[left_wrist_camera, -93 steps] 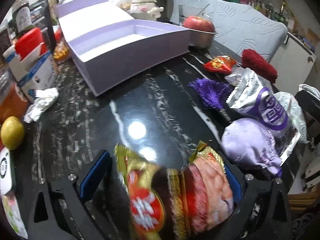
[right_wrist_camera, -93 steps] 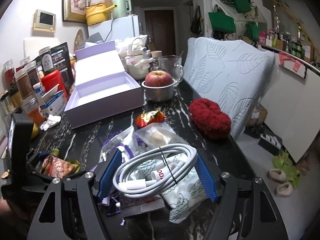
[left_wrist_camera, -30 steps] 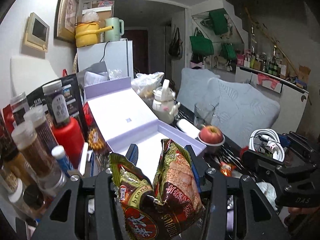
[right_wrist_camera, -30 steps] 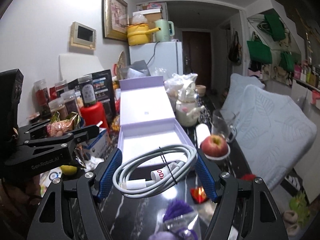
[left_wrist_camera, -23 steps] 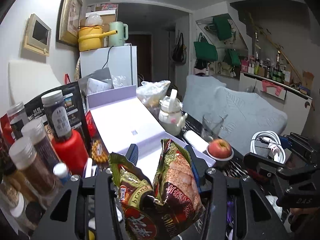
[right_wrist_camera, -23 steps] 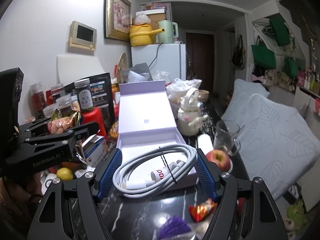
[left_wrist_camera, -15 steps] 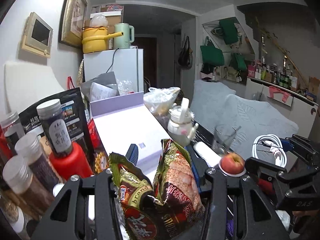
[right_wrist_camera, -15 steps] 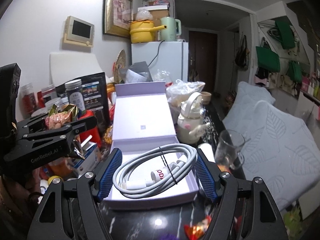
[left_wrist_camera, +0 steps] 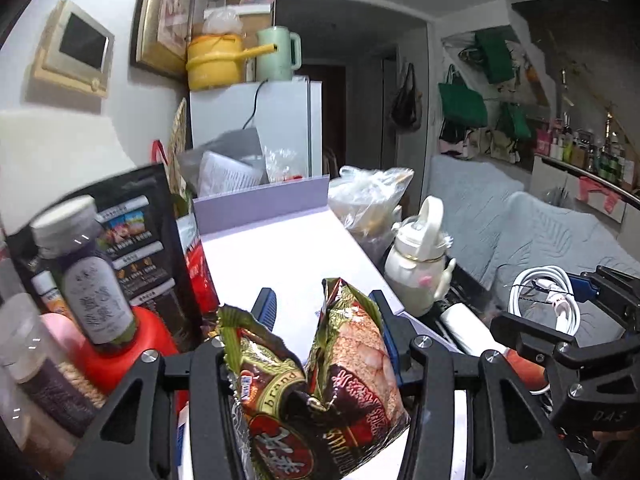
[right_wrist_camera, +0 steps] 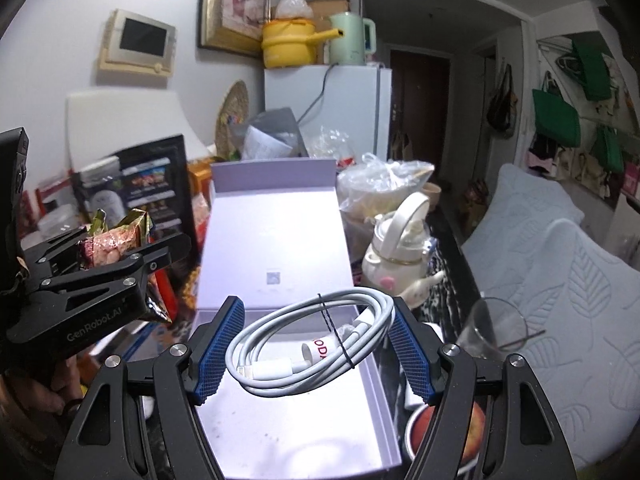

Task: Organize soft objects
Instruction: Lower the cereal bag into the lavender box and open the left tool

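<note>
**Two soft things, held over the purple box**

Closest to the left camera, the left gripper (left_wrist_camera: pixel 323 308) is squeezed tight on a snack bag (left_wrist_camera: pixel 320 392). The bag is crinkly and shiny, and it is bent in the middle where the blue pads pinch it. It looks light and puffy, and I think the food inside could crack if it is pressed too hard. A shiny bag can slip, so the fat middle is a better place to hold than the thin top edge.

Closest to the right camera, the right gripper (right_wrist_camera: pixel 314 344) holds a coiled white cable (right_wrist_camera: pixel 316 340) between its blue pads. The pads press on both sides of the loop, which hangs flat in the air. A thin black tie keeps the loops together. The cable is bendy and light, so it will not break. Holding it across the whole coil keeps it from flopping.

Just past both grippers is the open purple box (right_wrist_camera: pixel 280 400). Its white inside looks bare, and its lid stands up at the back. The cable hangs right over the box. The snack bag is near its left side.

Beside the box are a white teapot (right_wrist_camera: pixel 400 252) and a drinking glass (right_wrist_camera: pixel 492 332). The glass could tip or break, so it is best to stay away from it.
</note>
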`<action>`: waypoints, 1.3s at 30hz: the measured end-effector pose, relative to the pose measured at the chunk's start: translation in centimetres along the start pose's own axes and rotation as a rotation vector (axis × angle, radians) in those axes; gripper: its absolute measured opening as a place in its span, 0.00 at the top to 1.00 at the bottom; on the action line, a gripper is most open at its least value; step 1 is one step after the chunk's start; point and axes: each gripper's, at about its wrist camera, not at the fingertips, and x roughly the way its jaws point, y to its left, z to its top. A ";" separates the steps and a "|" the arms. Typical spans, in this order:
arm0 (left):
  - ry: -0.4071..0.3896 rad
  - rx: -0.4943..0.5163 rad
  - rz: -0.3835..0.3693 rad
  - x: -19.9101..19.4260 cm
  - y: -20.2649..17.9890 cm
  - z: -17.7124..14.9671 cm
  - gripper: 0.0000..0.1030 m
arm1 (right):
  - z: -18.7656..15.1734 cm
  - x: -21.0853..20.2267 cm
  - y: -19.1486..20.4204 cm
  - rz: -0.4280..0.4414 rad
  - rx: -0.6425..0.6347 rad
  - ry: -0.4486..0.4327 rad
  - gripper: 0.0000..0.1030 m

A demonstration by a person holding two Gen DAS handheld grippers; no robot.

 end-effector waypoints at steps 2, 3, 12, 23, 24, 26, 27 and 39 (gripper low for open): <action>0.024 -0.004 0.004 1.5 0.2 -0.2 0.54 | 0.0 1.4 -0.2 -0.002 0.000 0.019 0.29; 0.037 -0.006 0.007 2.3 0.3 -0.3 0.54 | 0.0 1.9 -0.3 -0.004 -0.001 0.025 0.29; 0.128 0.027 0.033 6.9 0.0 -1.8 0.54 | -0.4 6.5 -1.0 -0.019 -0.018 0.088 0.29; 0.239 0.032 0.074 10.8 -0.1 -4.2 0.53 | -1.6 9.6 -1.1 -0.024 -0.039 0.155 0.29; 0.244 0.037 0.080 10.9 -0.1 -4.2 0.52 | -1.6 9.7 -1.1 -0.025 -0.042 0.159 0.29; 0.268 0.037 0.087 11.2 -0.2 -4.3 0.52 | -1.6 10.0 -1.0 -0.023 -0.050 0.165 0.29; 0.287 0.029 0.078 11.4 -0.1 -4.3 0.49 | -1.5 10.1 -1.0 -0.022 -0.053 0.166 0.29; 0.291 0.040 0.145 11.0 0.1 -4.0 0.18 | -1.1 10.8 -0.5 -0.013 -0.079 0.184 0.20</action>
